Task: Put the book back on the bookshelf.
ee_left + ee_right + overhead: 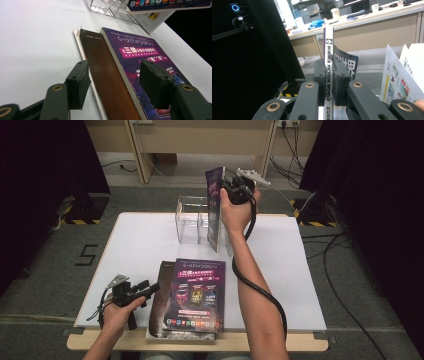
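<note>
My right gripper [235, 187] is shut on a purple magazine [215, 205] and holds it upright over a clear acrylic stand [192, 220] at the back of the white table [130, 245]. In the right gripper view both pads of the right gripper [329, 82] press on the magazine's white spine [328, 45]. A stack of magazines [192, 295] lies at the table's front edge. My left gripper [150, 287] rests open at the stack's left side. Its jaws [116, 82] straddle a brown cover [105, 70] and the purple top magazine [142, 55], gripping neither.
A white printed booklet [397, 80] stands close to the right of the held magazine. The acrylic stand [105, 7] shows beyond the stack. Black curtains flank the table and cables [345, 270] run across the floor at the right.
</note>
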Demonstrator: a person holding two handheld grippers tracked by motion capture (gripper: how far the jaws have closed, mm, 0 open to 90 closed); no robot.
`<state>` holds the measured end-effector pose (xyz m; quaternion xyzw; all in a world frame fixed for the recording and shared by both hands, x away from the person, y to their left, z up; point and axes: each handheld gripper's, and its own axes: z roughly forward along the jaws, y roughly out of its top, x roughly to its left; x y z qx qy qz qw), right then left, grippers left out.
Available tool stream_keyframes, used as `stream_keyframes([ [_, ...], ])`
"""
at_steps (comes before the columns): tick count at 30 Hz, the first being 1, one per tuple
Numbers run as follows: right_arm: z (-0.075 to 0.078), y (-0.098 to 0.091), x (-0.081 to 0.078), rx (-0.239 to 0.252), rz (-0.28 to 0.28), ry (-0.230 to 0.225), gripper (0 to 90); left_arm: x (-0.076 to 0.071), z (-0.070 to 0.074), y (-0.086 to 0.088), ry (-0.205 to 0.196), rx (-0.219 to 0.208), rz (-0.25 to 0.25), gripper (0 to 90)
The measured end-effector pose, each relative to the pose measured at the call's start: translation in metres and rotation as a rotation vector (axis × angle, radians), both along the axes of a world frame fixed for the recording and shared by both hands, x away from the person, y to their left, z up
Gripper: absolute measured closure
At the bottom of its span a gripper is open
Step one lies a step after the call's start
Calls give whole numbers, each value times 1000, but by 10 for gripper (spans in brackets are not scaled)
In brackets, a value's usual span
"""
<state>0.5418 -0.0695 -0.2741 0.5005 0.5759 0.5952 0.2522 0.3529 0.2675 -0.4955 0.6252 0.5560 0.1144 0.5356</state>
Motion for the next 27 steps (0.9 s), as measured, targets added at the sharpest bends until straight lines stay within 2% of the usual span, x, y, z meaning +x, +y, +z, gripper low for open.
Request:
stream_keyframes([
  [5, -8, 5, 7, -12, -21, -5, 834, 0, 0, 0, 1, -2, -2, 406],
  [9, -19, 9, 8, -28, -38, -9, 834, 0, -1, 1, 2, -9, -4, 406],
  [11, -18, 9, 5, -38, -42, -16, 834, 0, -1, 1, 3, -9, -4, 405],
  [14, -19, 11, 1, -67, -41, -28, 833, 0, -1, 1, 2, -11, -4, 405],
  [21, -25, 5, -17, -100, -39, -42, 829, -1, -1, 1, 3, -13, -4, 404],
  [27, -30, -4, -31, -111, -14, -13, 827, -1, -1, -1, 5, -16, -5, 403],
])
